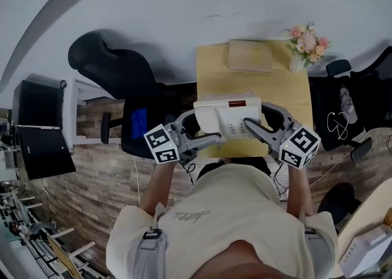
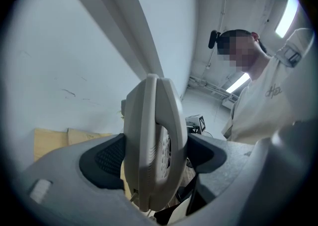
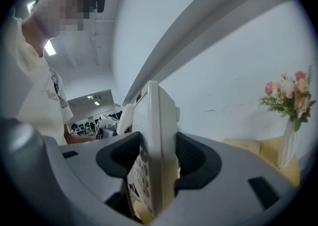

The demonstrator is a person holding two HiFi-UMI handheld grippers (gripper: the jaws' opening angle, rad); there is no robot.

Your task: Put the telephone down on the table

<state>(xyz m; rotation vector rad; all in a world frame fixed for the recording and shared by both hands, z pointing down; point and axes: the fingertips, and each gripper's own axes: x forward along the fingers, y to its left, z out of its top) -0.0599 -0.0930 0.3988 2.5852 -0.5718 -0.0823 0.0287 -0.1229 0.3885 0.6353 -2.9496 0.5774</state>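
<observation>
A cream desk telephone with a red strip near its top is held up above the near edge of the wooden table. My left gripper is shut on the phone's left side, its dark pads clamped on the edge where the handset rests. My right gripper is shut on the right side, over the keypad. In both gripper views the telephone stands on edge between the jaws.
A tan cushion-like pad lies at the table's far side, beside a white vase of pink flowers. A black office chair stands left of the table, dark monitors farther left, another dark chair to the right.
</observation>
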